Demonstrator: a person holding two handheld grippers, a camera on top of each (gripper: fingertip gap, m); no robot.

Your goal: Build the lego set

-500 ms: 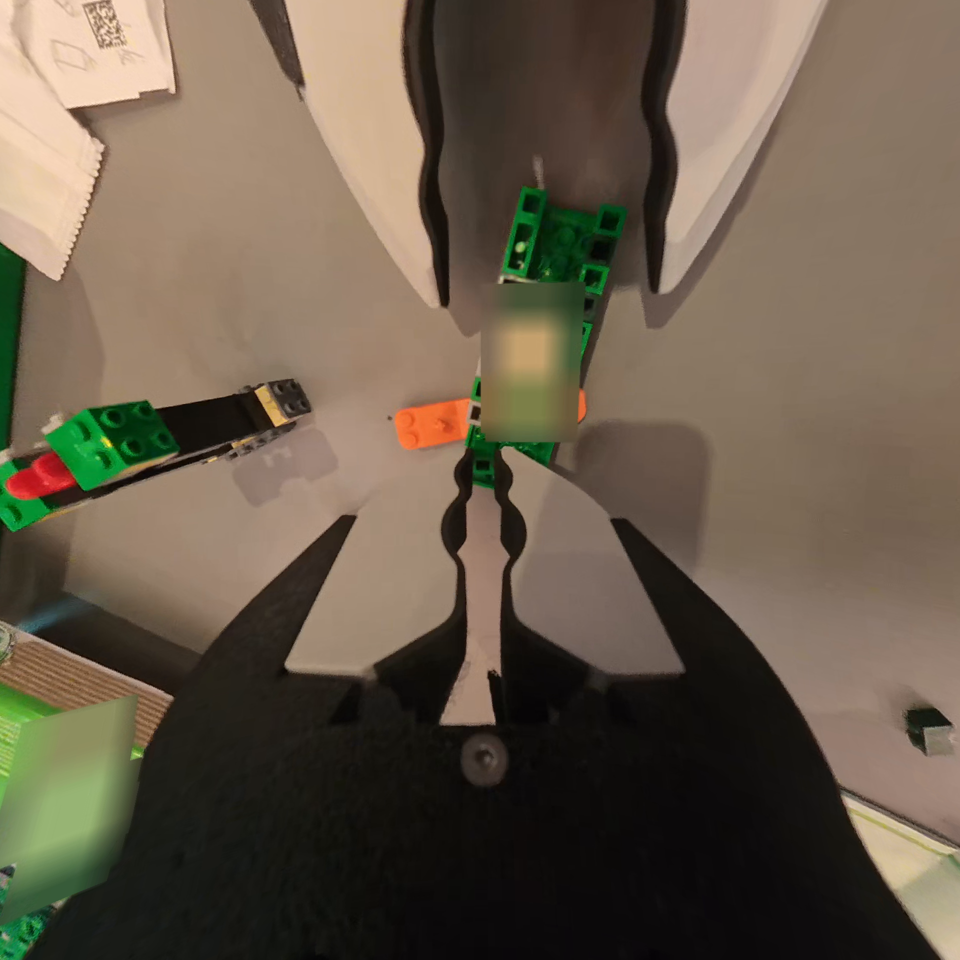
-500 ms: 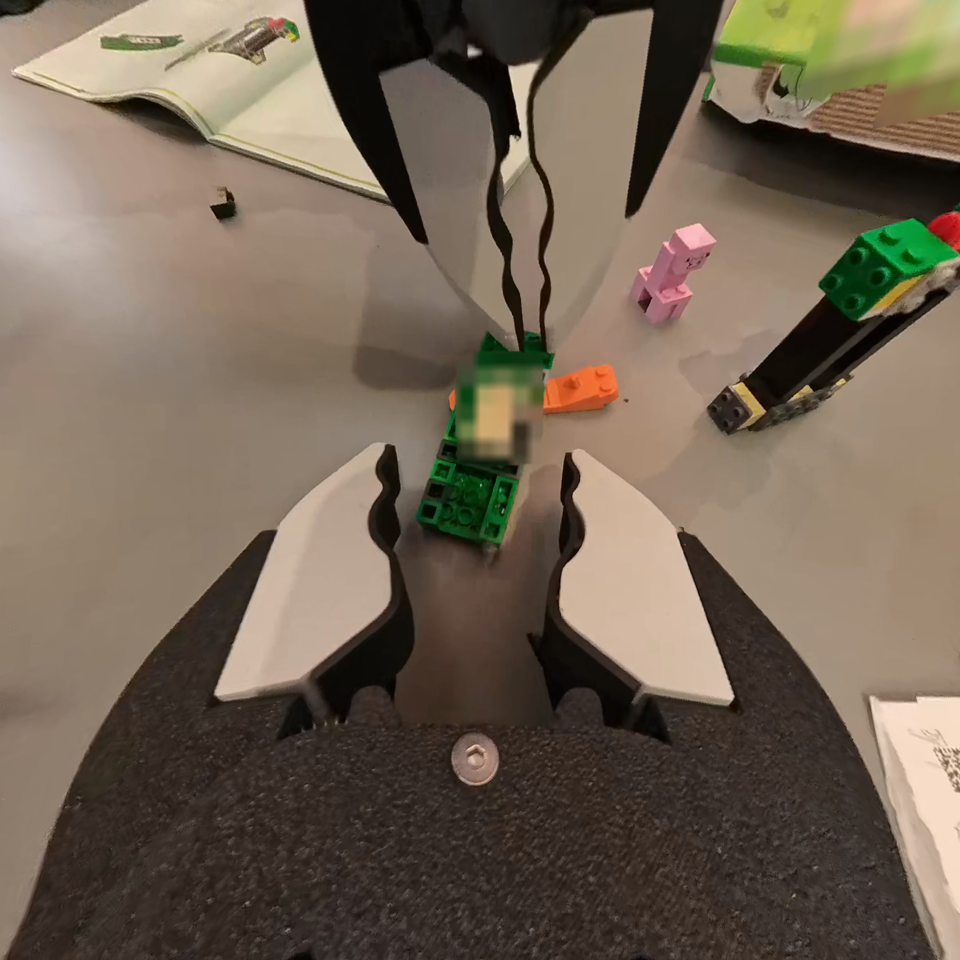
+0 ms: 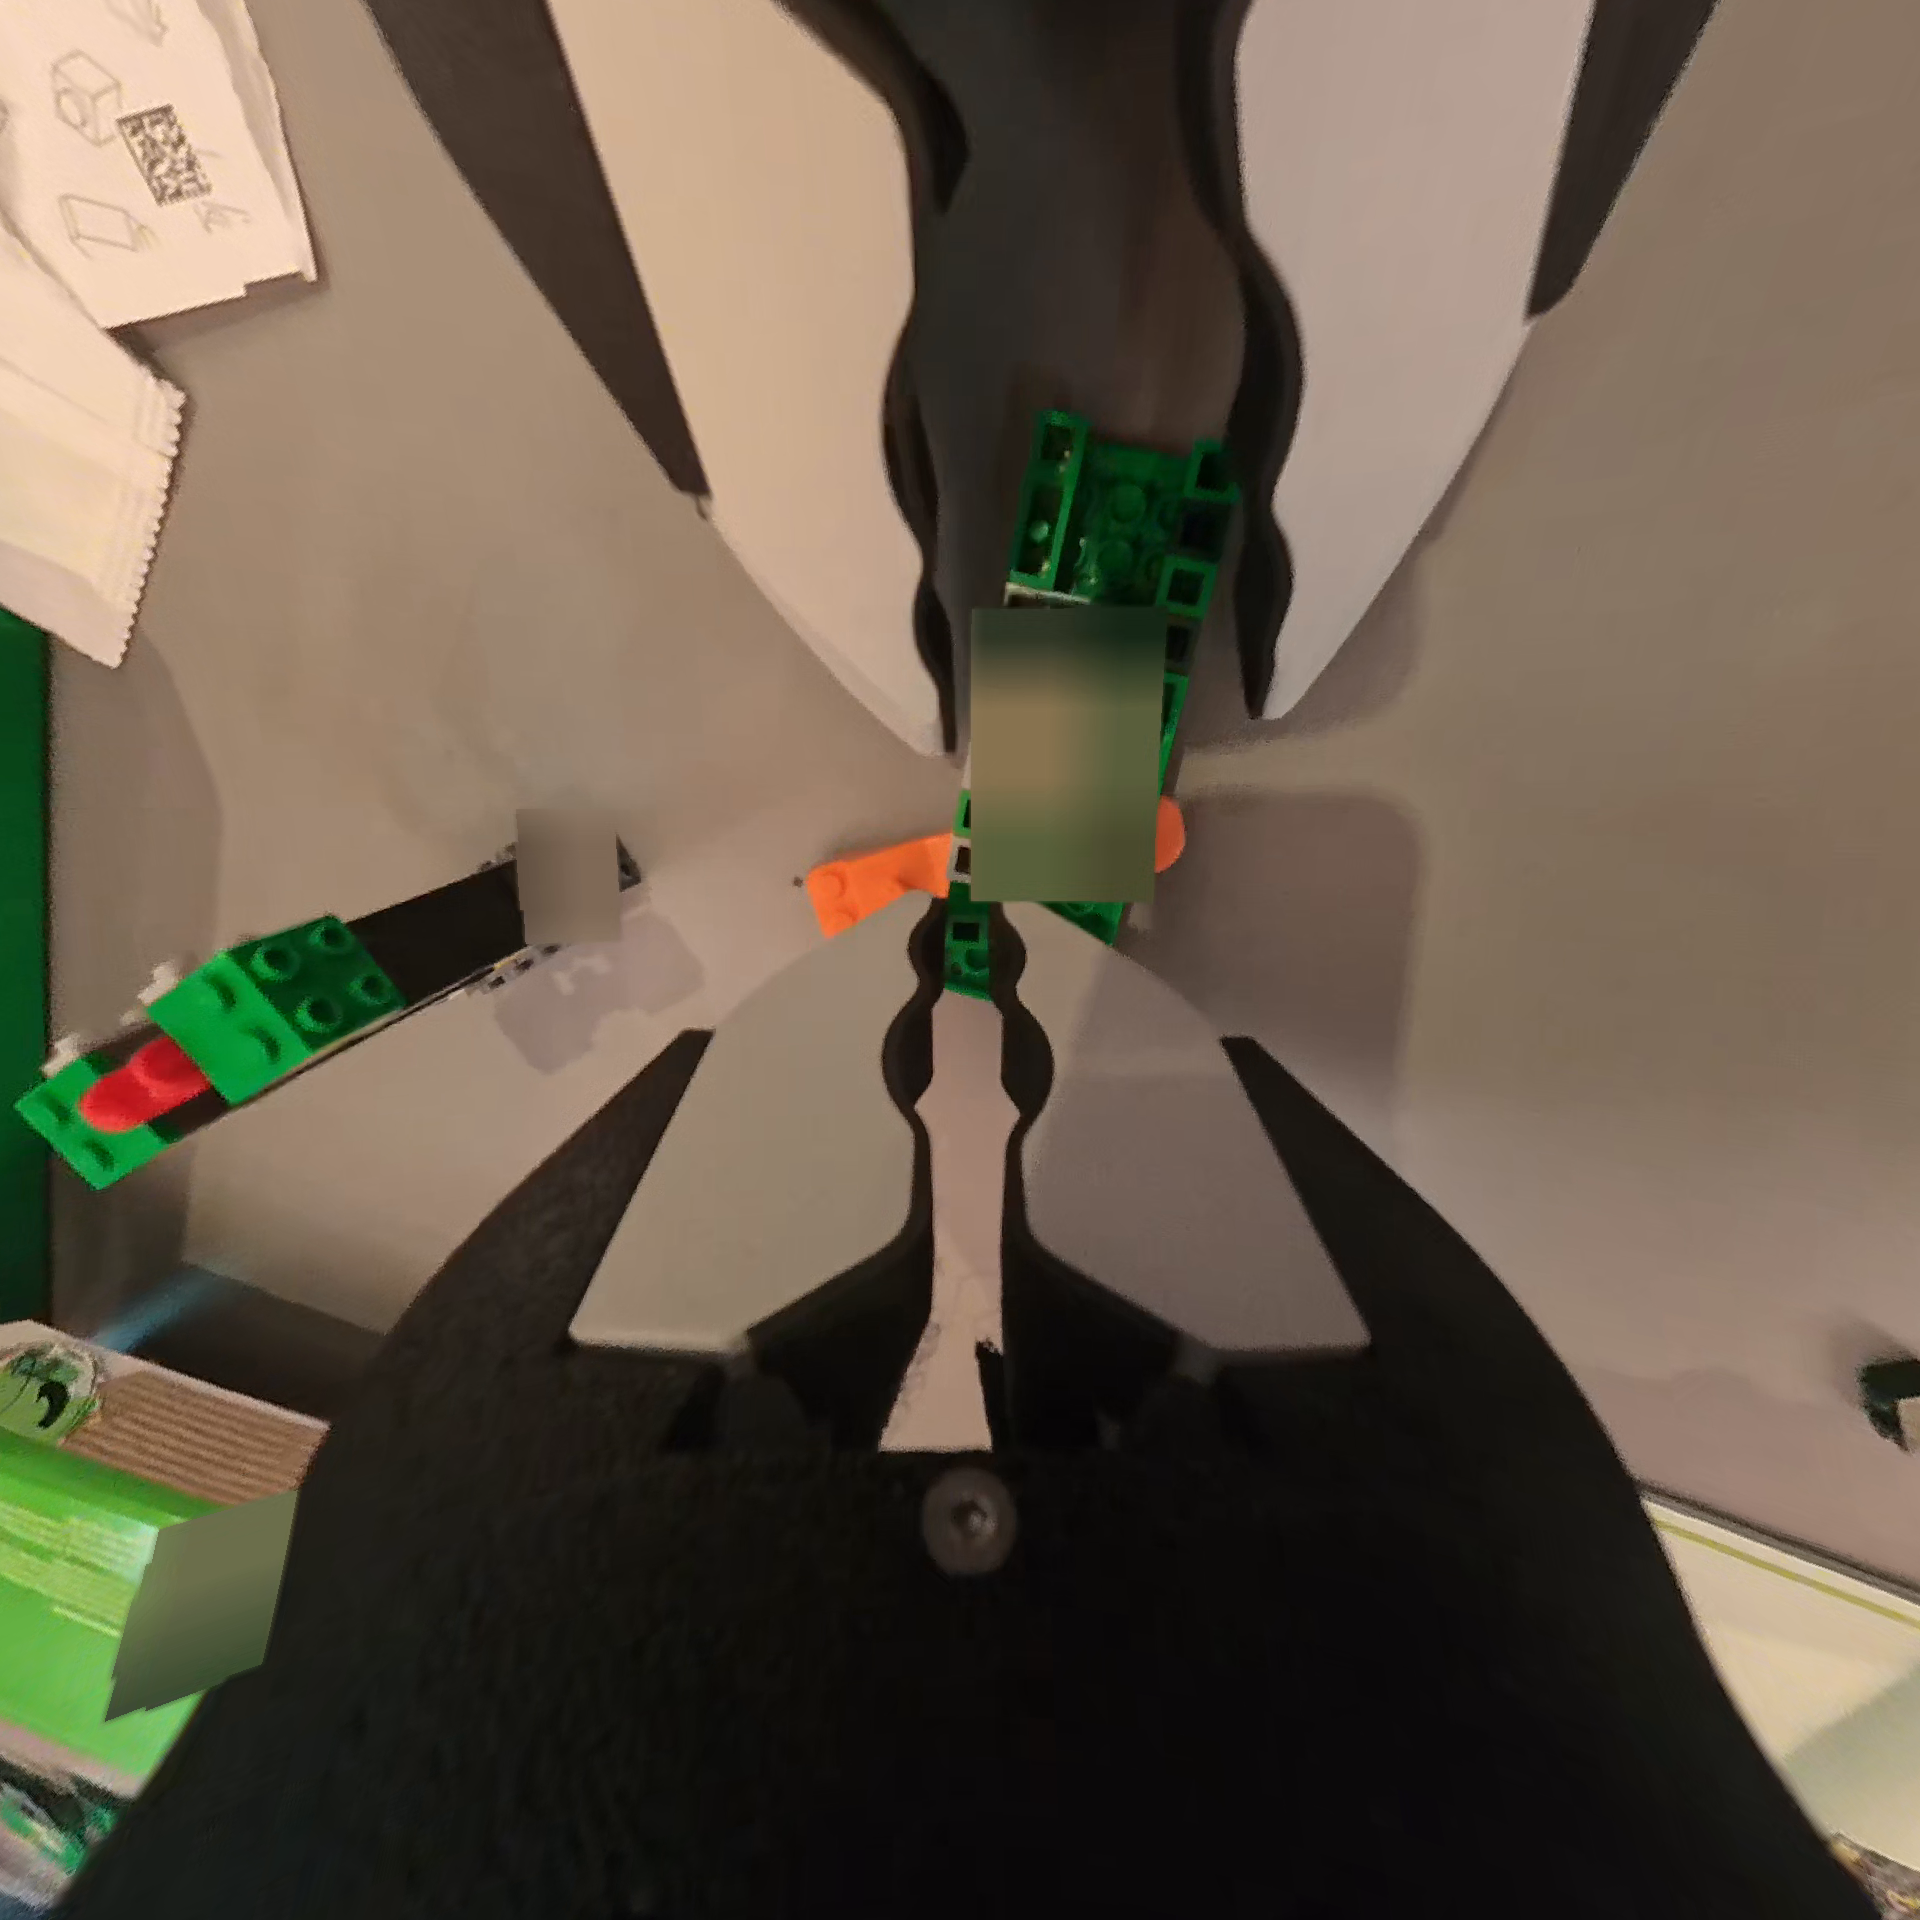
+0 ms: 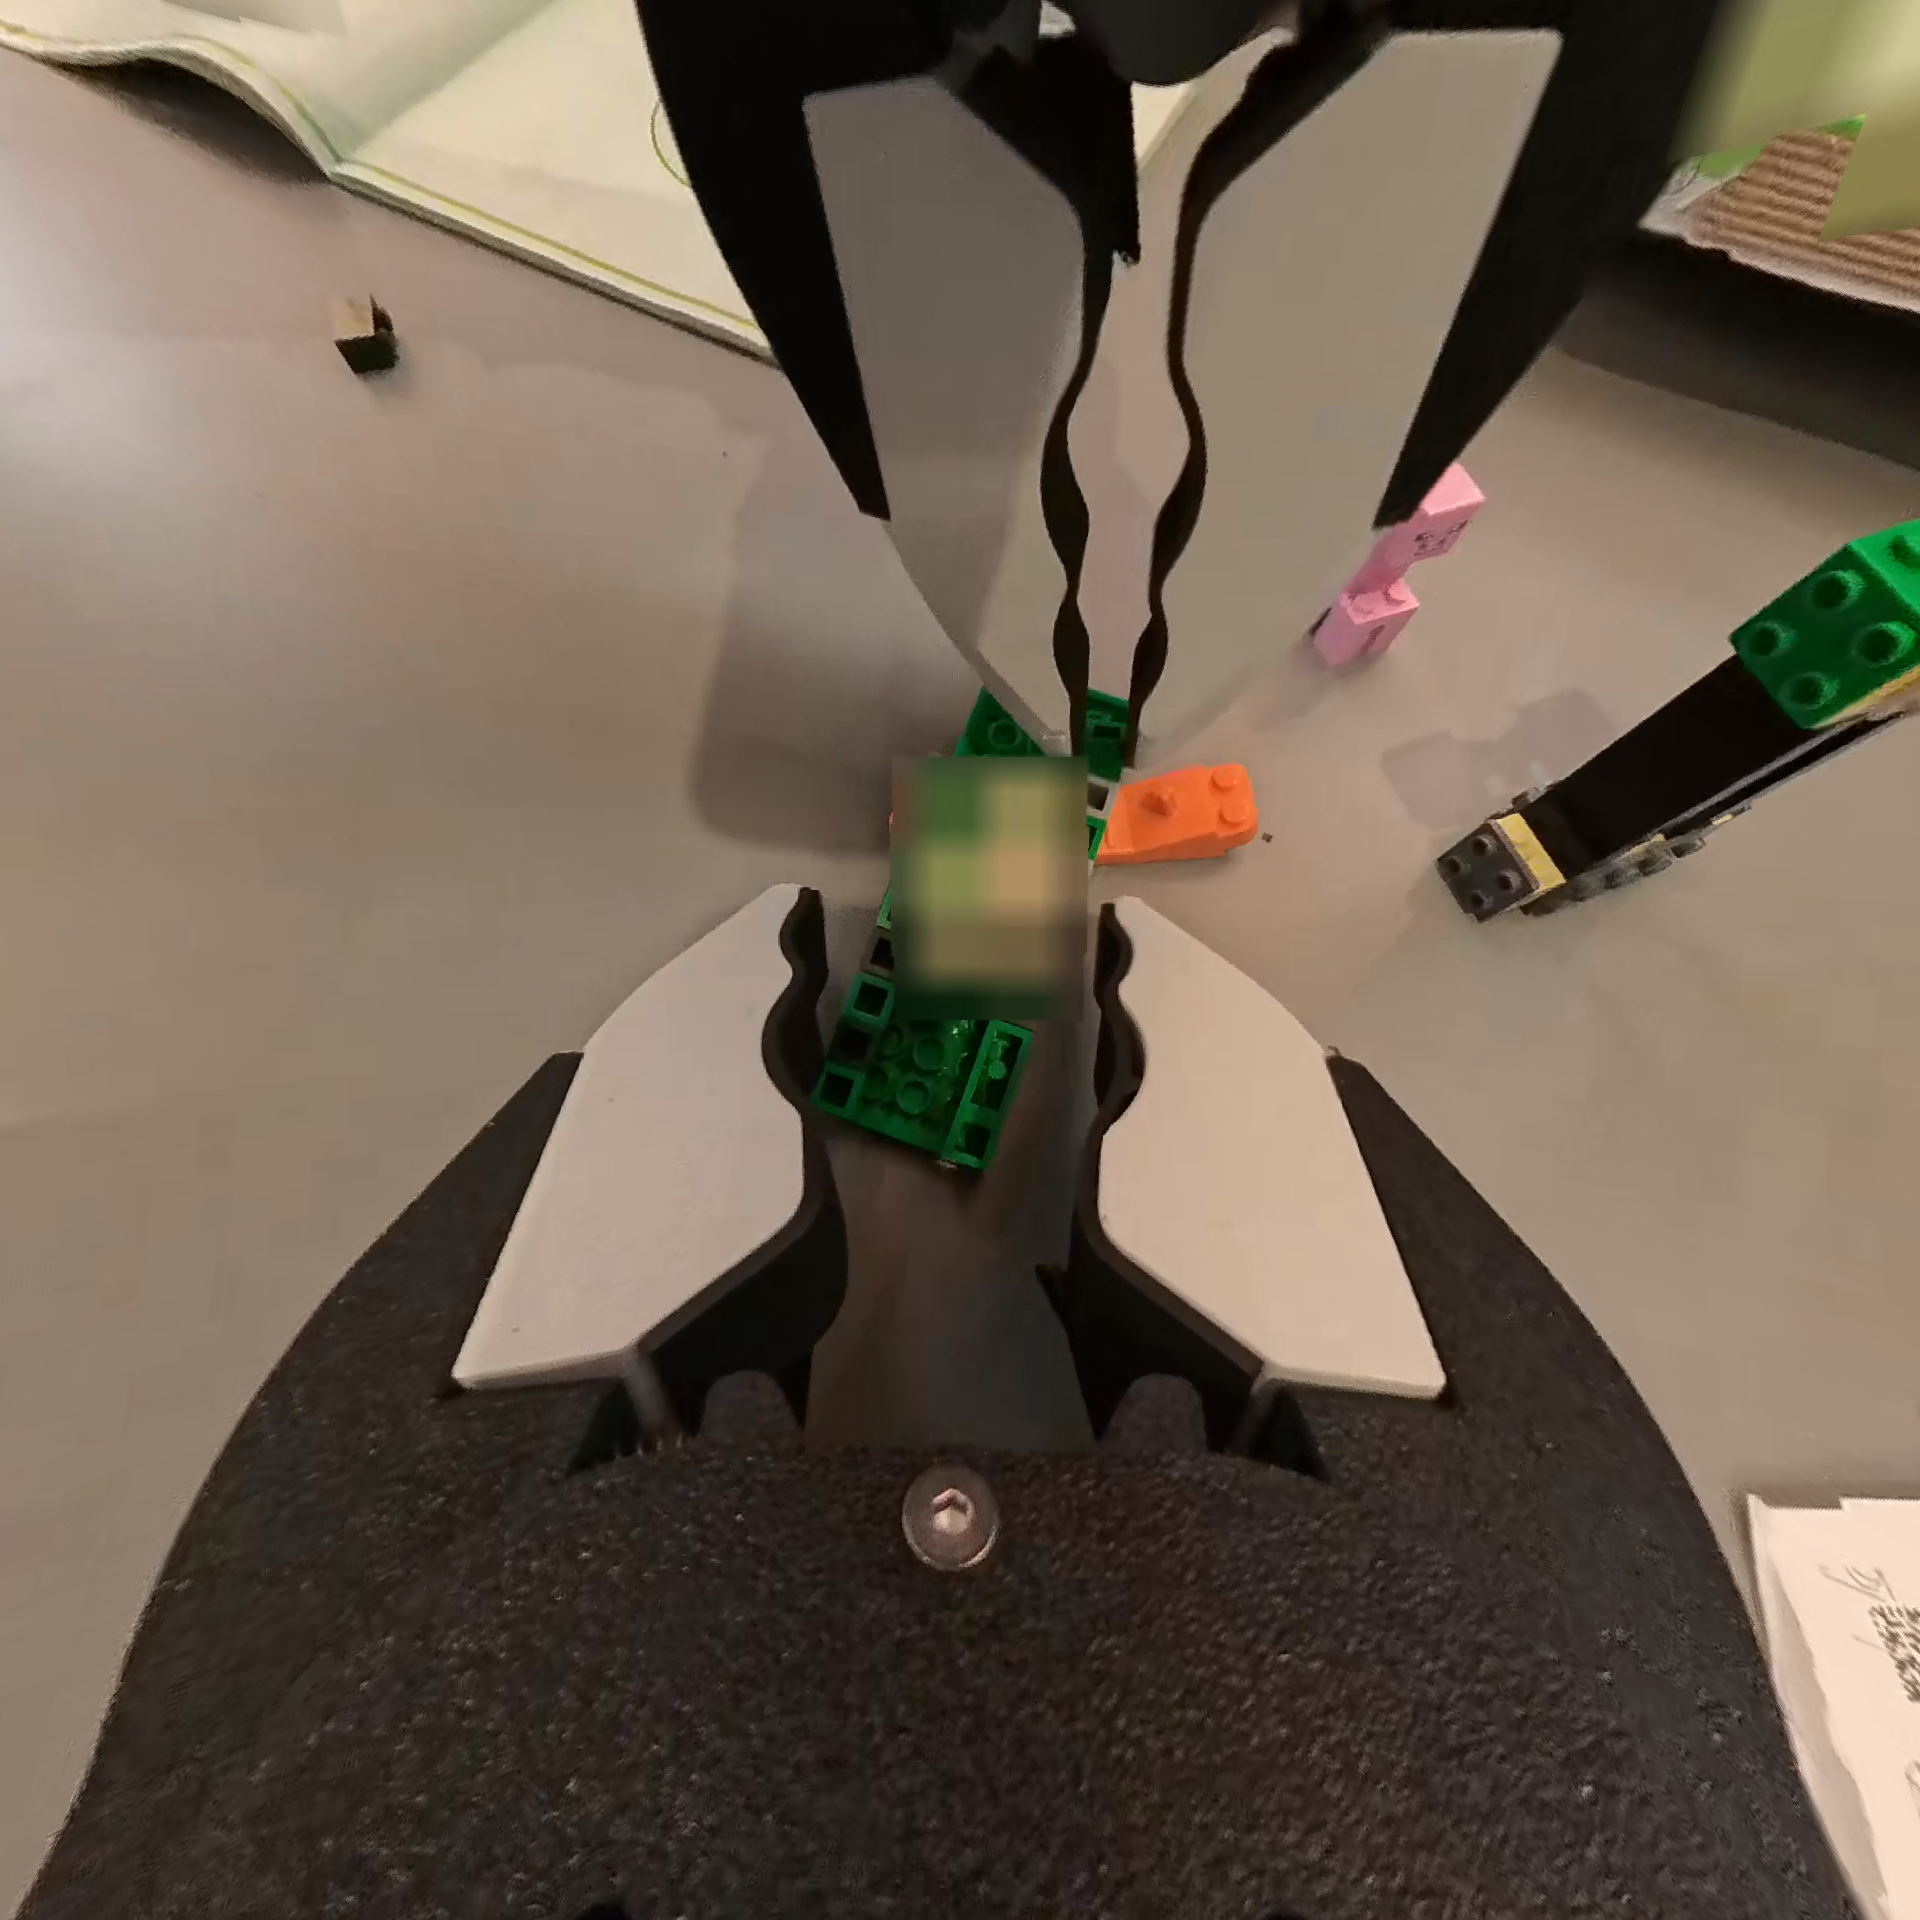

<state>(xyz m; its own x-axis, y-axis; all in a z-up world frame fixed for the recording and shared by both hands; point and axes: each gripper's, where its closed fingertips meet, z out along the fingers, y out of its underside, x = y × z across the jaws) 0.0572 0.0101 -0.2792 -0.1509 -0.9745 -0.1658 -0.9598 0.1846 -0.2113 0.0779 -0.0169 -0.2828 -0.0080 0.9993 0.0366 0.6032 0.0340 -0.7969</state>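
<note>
Item: green brick assembly [image 3: 1117, 520], far end pinched by nearly closed left gripper [image 3: 971, 966]; right gripper [image 4: 951, 1023] spread wide around near end, gripping nothing. Risk: one-ended hold lets it pivot or bricks separate, dropping onto orange piece [image 4: 1179, 821] beneath.

Right tool [image 4: 956, 966] advanced; green lego build [image 4: 914, 1081] now between fingers.

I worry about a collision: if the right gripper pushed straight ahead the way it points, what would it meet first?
The green lego assembly, which already lies between the open right gripper's fingers. Beyond it the left gripper, pinching the assembly's far end, faces it head on. How close is unclear.
</note>
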